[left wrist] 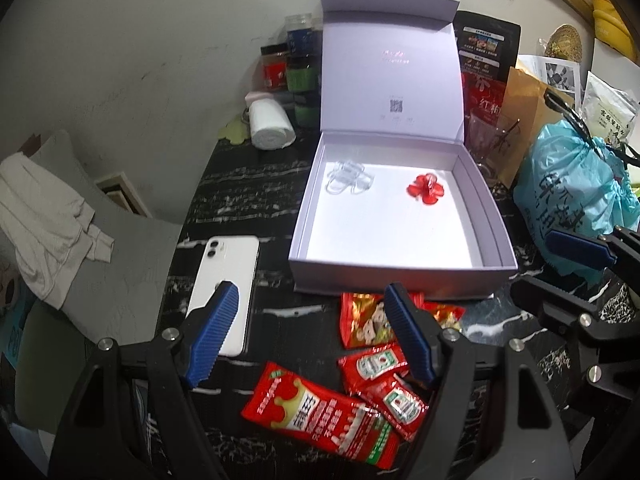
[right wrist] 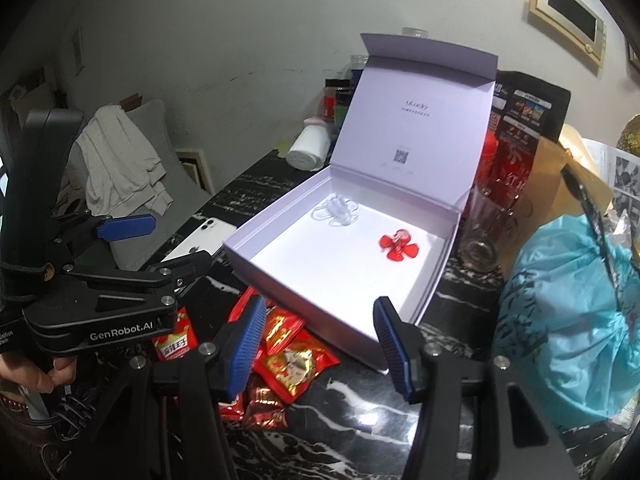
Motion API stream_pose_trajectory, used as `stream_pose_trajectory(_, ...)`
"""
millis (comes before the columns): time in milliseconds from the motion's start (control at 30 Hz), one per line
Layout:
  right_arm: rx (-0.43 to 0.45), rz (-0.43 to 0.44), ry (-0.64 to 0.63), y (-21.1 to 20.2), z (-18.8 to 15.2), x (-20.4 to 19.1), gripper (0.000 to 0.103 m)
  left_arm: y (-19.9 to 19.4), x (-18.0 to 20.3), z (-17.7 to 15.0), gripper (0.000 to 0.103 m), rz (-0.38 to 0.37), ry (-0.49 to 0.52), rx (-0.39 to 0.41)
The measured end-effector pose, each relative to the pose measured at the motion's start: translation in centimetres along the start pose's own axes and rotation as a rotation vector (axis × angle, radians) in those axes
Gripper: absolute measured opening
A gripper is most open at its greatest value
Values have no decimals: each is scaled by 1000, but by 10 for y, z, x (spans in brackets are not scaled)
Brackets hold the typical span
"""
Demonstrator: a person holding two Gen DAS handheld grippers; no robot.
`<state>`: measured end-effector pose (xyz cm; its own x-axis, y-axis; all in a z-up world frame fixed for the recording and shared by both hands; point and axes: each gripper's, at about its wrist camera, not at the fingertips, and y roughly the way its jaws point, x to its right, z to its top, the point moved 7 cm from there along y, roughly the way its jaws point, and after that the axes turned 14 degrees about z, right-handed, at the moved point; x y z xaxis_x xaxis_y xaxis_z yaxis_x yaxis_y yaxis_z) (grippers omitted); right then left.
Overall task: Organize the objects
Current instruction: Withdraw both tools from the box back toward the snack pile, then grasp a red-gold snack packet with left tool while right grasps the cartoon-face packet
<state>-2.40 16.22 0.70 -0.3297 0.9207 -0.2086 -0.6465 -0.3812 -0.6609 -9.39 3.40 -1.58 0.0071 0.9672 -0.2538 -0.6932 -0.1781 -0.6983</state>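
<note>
The left gripper is spread wide and empty, at lower centre above the red sachets. The right gripper is likewise parted and empty. The open white box, frame centre, contains a clear clip and a red clip.

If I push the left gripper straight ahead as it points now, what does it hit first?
Probably the near wall of the open white box. The left gripper is open above the red snack packets, aimed at that wall, though depth is hard to judge.
</note>
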Motion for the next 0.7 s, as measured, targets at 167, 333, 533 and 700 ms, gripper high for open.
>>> stream_pose_trajectory(167, -23, 34, -2, 10, -13, -8, 56, 6, -7, -16, 75, -1, -16, -34)
stream_pose_trajectory(333, -56, 60, -11, 22, -27, -17, 56, 13, -14, -32, 75, 8, -28, -67)
stream_pose_trajectory(533, -87, 87, -4, 35, -42, -22, 56, 23, -18, -47, 75, 1, -39, -107)
stream_pose_trajectory(700, -104, 95, 19, 42, -52, -19, 56, 31, -19, -57, 75, -1, -47, -136)
